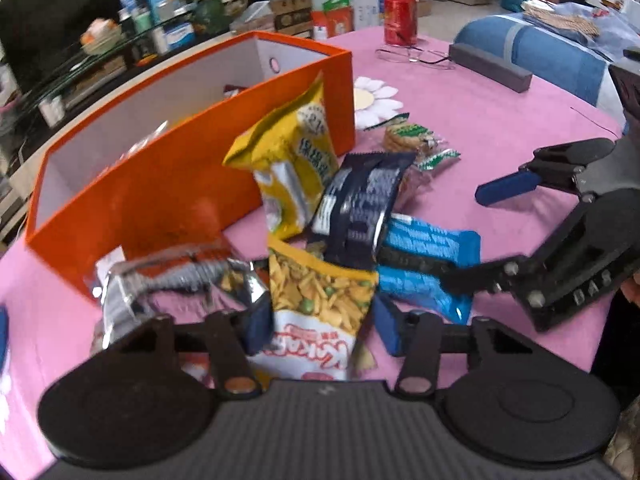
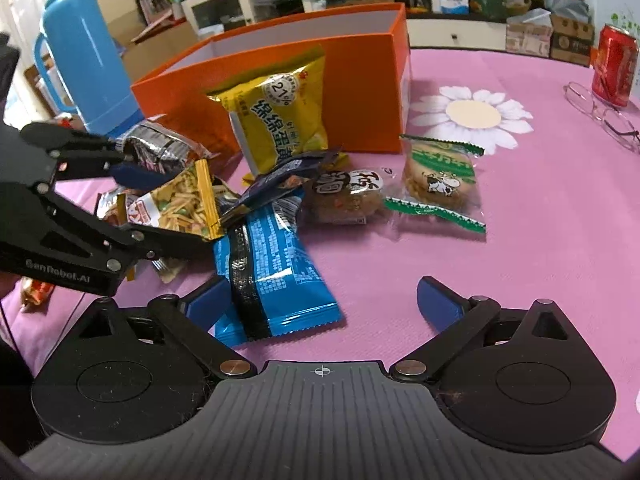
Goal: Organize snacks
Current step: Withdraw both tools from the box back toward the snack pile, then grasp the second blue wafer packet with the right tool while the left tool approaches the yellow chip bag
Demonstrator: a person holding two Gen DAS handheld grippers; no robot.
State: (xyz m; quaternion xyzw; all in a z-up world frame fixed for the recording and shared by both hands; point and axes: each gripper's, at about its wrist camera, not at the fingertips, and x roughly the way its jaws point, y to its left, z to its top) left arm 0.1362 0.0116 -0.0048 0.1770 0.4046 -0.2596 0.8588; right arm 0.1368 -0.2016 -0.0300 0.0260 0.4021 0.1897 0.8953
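An orange box (image 1: 160, 196) (image 2: 360, 92), open on top, stands on the pink table. In front of it lies a pile of snacks: a yellow cake bag (image 1: 288, 160) (image 2: 280, 120), a dark navy packet (image 1: 360, 204), a blue packet (image 2: 272, 268) (image 1: 424, 264), a silver packet (image 1: 168, 280), round biscuits (image 2: 436, 180). My left gripper (image 1: 320, 320) (image 2: 160, 204) has its jaws around an orange pea-stick bag (image 1: 316, 312) (image 2: 176, 204). My right gripper (image 2: 320, 300) (image 1: 464, 236) is open, its left finger beside the blue packet.
A red can (image 1: 400, 18) (image 2: 614, 66) and glasses (image 1: 416, 56) (image 2: 604, 116) lie at the far side. A blue thermos (image 2: 84, 56) stands left of the box. A dark bar (image 1: 488, 66) lies near a blue sofa. Shelves of clutter lie beyond the table.
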